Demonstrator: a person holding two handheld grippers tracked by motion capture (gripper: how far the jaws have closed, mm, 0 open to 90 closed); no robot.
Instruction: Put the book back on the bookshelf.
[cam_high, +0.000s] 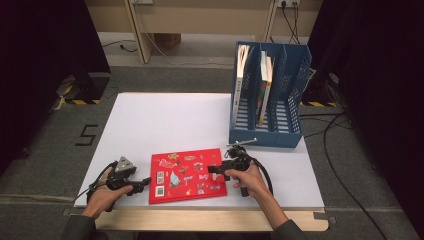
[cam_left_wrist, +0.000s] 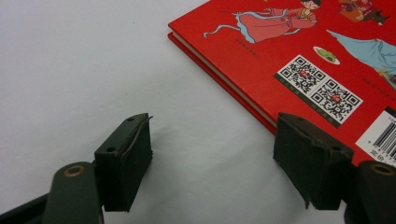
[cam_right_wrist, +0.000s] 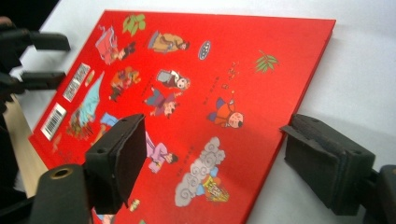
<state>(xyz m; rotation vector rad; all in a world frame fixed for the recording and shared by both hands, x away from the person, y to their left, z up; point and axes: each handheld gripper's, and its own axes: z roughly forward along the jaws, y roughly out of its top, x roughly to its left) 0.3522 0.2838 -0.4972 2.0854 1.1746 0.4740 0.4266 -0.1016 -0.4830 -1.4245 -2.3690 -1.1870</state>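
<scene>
Both tongs, left tongs (cam_high: 146, 181) and right tongs (cam_high: 212, 170), gape, unclamped, flanking the red book (cam_high: 187, 175). High view adds a blue rack (cam_high: 292, 122) at two o'clock. Gripper views reveal unreadable QR codes (cam_left_wrist: 320, 88) and a barcode (cam_right_wrist: 53, 120).

Dark sleeves; each black hand-held gripper (cam_high: 145, 181) trails a black cable, left grey-plated.

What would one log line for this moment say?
left gripper: open, at red book left edge | right gripper: open, over book's right edge | book: flat on table
</scene>
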